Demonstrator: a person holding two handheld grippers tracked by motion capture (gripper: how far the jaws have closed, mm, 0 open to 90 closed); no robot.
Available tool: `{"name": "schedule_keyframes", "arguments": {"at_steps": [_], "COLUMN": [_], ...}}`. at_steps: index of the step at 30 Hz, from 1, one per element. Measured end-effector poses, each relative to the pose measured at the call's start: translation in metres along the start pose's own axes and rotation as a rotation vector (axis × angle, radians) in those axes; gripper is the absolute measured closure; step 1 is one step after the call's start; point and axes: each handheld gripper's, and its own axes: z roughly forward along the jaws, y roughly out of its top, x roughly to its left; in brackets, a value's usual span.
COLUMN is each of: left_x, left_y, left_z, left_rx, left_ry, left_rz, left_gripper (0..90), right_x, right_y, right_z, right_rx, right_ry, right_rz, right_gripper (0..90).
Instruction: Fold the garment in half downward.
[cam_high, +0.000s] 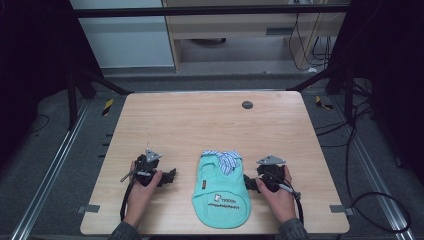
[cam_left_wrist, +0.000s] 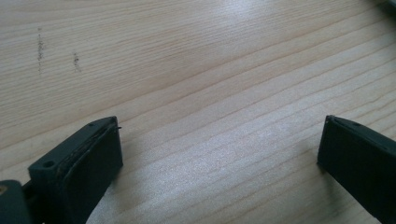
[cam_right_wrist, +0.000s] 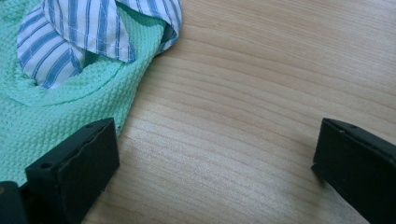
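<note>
A small mint-green garment (cam_high: 221, 192) with a blue-and-white striped collar (cam_high: 226, 160) is lying flat on the wooden worktop (cam_high: 200, 120), near its front edge. The left hand-held gripper (cam_high: 169, 176) is resting well apart from the garment, on its left, jaws standing wide with bare wood between them. The right hand-held gripper (cam_high: 248, 184) is sitting just beside the garment's right edge, also gaping wide and gripping nothing; 1 of its 2 jaws is perhaps brushing the knit, though the angle makes that hard to tell. A dark round spot (cam_high: 247, 104) is sitting far beyond the garment.
</note>
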Motion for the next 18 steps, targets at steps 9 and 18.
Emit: {"name": "schedule_keyframes", "arguments": {"at_steps": [9, 18], "left_x": [-0.0001, -0.0012], "left_y": [-0.0005, -0.0008], "left_z": [-0.0005, -0.0012], "left_rx": [-0.005, -0.009], "left_ry": [-0.011, -0.028], "left_rz": [0.02, 0.033], "left_gripper": [0.0, 1.6], "right_x": [0.0002, 0.0001], "right_y": [0.0001, 0.0], "right_z": [0.0001, 0.0], "right_rx": [0.0, 0.001], "right_ry": [0.0, -0.001], "right_rz": [0.0, -0.001], "right_gripper": [0.3, 0.4]}}
